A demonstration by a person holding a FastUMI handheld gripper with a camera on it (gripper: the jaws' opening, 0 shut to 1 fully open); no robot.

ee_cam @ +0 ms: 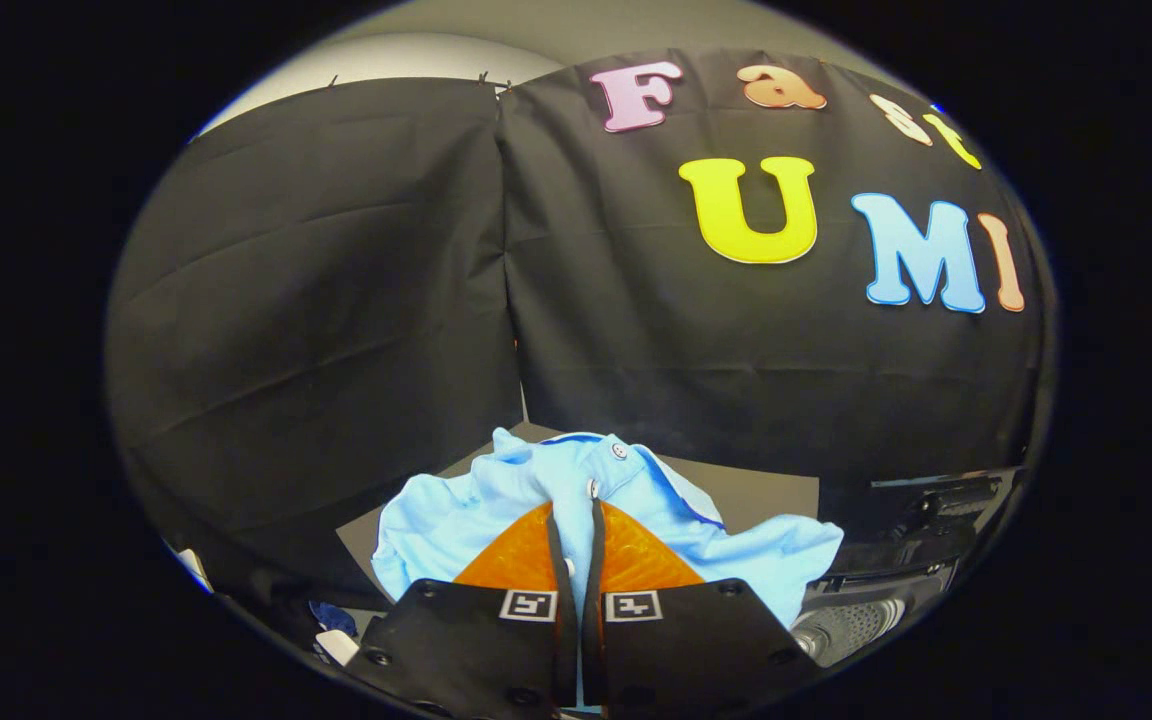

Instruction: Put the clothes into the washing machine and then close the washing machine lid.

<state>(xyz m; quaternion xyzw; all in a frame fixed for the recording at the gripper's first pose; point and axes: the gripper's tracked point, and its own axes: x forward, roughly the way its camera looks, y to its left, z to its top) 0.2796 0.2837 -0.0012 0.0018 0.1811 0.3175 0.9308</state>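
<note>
While the gripper (576, 515) points forward, its two fingers are pressed nearly together with a fold of a light blue shirt (496, 500) pinched in the thin gap between them, so the gripper is clamped on the shirt. From the gripper view, the shirt bunches around and beyond the fingertips, its buttoned collar (619, 452) standing just past them, and its cloth spreads out to both sides of the fingers. It seems to hang lifted in the grip, though the shirt itself hides what lies under it.

To the right of the shirt and a little lower sits a dark machine part with a grey perforated surface (851, 628), probably the washing machine's drum and frame, though too little is visible to be sure. Behind the shirt is a grey tabletop (756, 495), then the black cloth wall.

Judging by this, the step in hand is carrying the shirt to the washing machine. The next move likely calls for swinging the shirt rightward over the opening, lowering it in, and only then parting the fingers. The lid remains to be closed.
</note>
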